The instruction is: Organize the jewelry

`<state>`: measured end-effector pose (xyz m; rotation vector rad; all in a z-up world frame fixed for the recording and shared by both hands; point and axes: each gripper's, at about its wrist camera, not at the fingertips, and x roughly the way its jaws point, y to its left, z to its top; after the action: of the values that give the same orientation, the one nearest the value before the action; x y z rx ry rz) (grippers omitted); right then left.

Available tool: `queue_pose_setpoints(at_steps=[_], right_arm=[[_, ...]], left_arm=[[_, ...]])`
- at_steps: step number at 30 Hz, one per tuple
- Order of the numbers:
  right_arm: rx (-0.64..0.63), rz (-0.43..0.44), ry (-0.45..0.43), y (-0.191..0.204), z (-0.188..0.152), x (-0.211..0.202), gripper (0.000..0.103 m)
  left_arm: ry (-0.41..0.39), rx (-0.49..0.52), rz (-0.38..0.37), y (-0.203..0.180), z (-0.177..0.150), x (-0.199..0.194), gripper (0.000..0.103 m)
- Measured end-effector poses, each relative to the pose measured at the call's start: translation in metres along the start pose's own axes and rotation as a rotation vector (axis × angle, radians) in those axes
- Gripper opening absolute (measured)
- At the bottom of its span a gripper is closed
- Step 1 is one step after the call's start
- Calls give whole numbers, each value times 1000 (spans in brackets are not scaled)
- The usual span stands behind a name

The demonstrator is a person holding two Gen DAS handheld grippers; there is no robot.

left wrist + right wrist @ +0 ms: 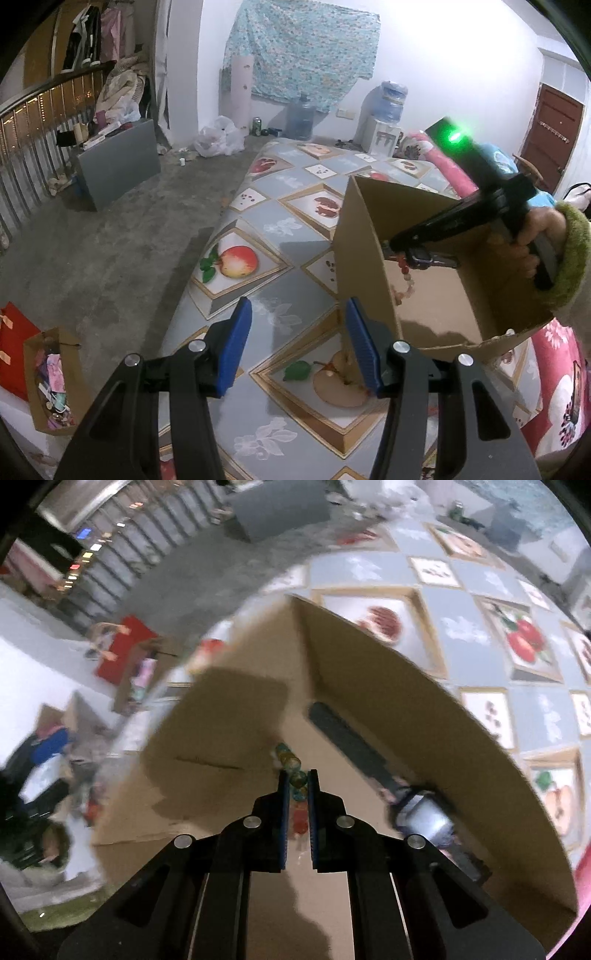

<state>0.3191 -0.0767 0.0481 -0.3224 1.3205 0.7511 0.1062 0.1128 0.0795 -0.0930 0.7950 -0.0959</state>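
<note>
The right gripper pointed steeply down into an open cardboard box, its jaws closed almost fully on a bead bracelet. Greenish and amber beads showed just ahead of its tips and reddish ones hung between the blue pads behind them. From the left wrist view, the same bracelet dangled as a short strand below the right gripper, clear of the box floor as far as could be judged.

The left gripper stood about half open and held nothing; the near corner of the box rose just beyond and to the right of its right pad, not between the jaws. A watch-like thing with a dark strap lay on the box floor to the right of the right gripper.

The step in hand appeared to be either lowering the bracelet into the box or lifting it out; the pictures did not settle which. If placing, the next move called for lowering the strand to the floor beside the watch and opening the jaws, with the box kept from sliding on the fruit-patterned cloth.
</note>
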Motion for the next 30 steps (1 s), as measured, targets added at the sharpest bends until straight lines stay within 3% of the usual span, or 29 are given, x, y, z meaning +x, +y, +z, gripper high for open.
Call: queue_pose_setpoints(at_steps=[2, 4, 9, 20, 26, 30], right_arm=[[-4, -99, 26, -12, 6, 21, 8], [5, -134, 46, -10, 5, 33, 9], [17, -108, 51, -13, -2, 37, 9], [-67, -106, 89, 19, 1, 65, 10], [-56, 84, 148, 31, -8, 68, 10], [-36, 114, 118, 28, -11, 53, 10]], left_arm=[[-5, 13, -2, -2, 0, -2, 51], [-8, 24, -2, -4, -1, -4, 51], [-10, 30, 0, -3, -2, -5, 51], [-8, 21, 5, -3, -2, -7, 51], [-11, 17, 9, -1, -4, -11, 51], [-15, 18, 9, -2, -4, -14, 51]])
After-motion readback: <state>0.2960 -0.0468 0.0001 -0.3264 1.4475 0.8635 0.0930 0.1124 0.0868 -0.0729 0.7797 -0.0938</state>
